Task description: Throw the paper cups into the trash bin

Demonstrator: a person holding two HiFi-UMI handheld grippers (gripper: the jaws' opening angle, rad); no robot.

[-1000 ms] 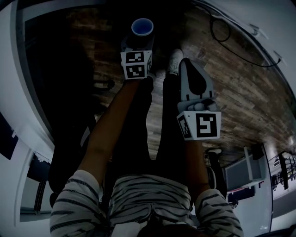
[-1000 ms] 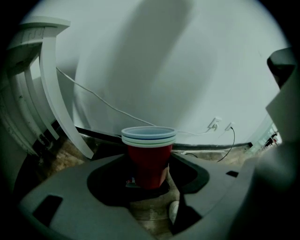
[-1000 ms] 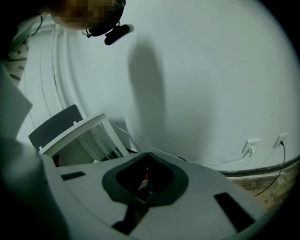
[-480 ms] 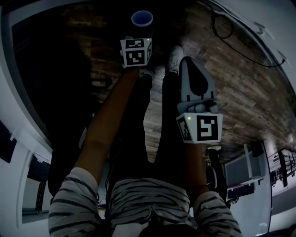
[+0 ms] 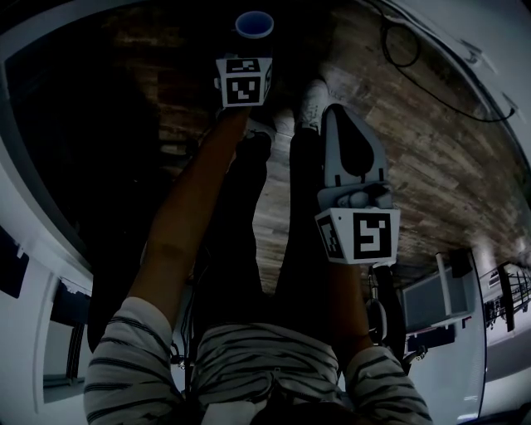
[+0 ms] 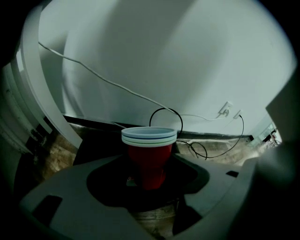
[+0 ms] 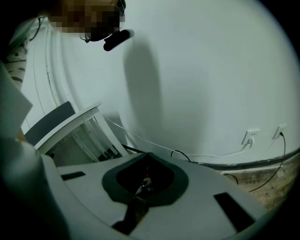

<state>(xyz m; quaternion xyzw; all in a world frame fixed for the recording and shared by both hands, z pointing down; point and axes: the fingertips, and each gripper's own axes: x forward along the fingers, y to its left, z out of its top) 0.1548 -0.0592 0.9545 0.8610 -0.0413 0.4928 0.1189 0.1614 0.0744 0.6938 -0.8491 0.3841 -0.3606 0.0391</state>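
Note:
A nested stack of paper cups [image 6: 149, 157], red outside with pale rims, stands upright between the jaws of my left gripper [image 6: 149, 176], which is shut on it. From the head view the cups [image 5: 254, 24] show a blue inside, held out ahead of the left gripper's marker cube [image 5: 244, 80] above the dark wooden floor. My right gripper [image 5: 338, 116] hangs lower by the person's legs, its jaws closed together with nothing between them; in its own view the right gripper [image 7: 147, 158] faces a white wall. I cannot make out a trash bin.
A black cable [image 5: 398, 51] loops over the wooden floor [image 5: 415, 158] near the white wall [image 6: 178, 56], which has sockets [image 7: 251, 137]. The person's shoes [image 5: 312, 104] stand below the grippers. A white rack [image 5: 440, 303] is at the lower right.
My left gripper has carried the cups further forward, up the head view. The right gripper has hardly moved.

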